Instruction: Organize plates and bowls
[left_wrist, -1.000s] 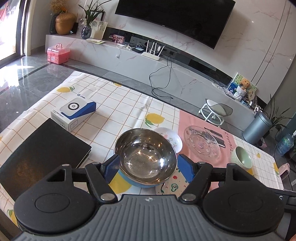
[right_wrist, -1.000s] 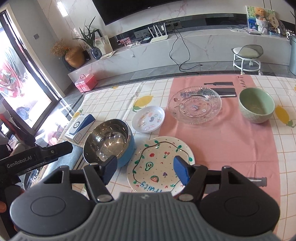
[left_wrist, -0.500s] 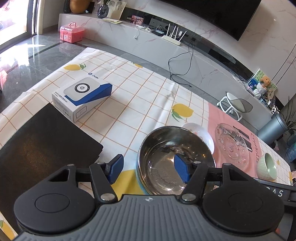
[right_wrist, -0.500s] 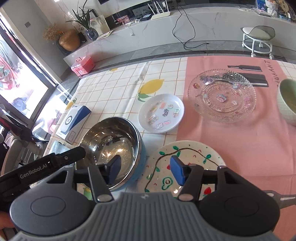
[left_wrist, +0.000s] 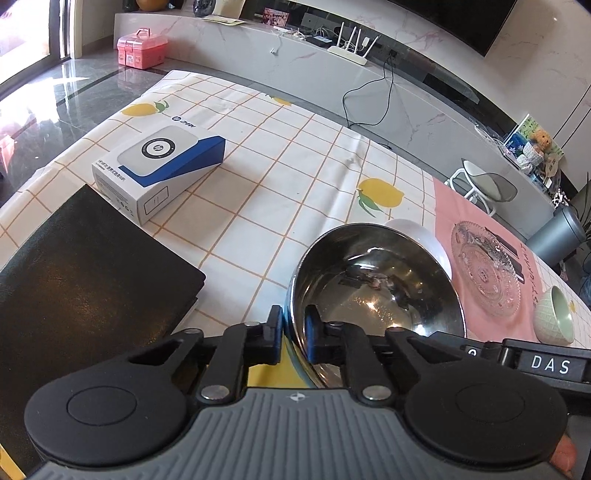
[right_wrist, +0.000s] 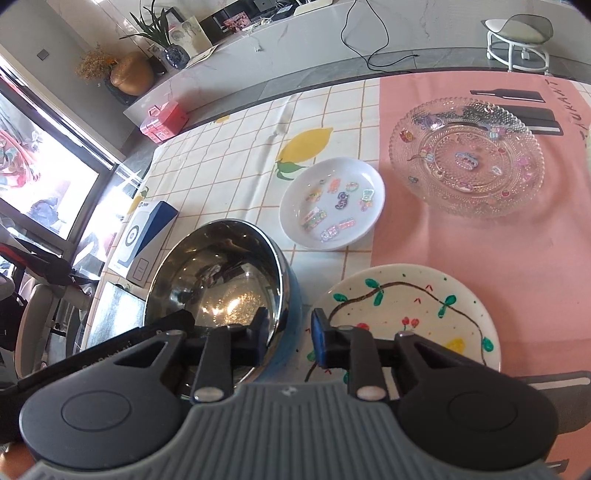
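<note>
A round steel bowl (left_wrist: 373, 288) with a mirror-bright inside and a blue outer wall sits on the counter (left_wrist: 258, 192), near its front edge. The left gripper (left_wrist: 294, 334) is clamped on the bowl's near rim, one blue-padded finger outside the wall and one inside. The right gripper (right_wrist: 286, 338) straddles the bowl's opposite rim, one finger inside and one outside with a gap beside the wall; whether it pinches the rim cannot be told. Two bowls are in view: the steel one and a small pale green ribbed bowl (left_wrist: 554, 319) well apart on the right. There are three plates: a white painted plate (right_wrist: 410, 314) with a vine and cherries just beside the steel bowl, a small glossy white dish (right_wrist: 332, 203) scattered with colourful stickers, and a beaded clear glass plate (right_wrist: 467, 157). The counter wears a checked lemon-print cloth and a pink mat (right_wrist: 443, 229). One blue-and-white box (left_wrist: 159, 166) and one flat black book (left_wrist: 81, 277) lie to the left.
</note>
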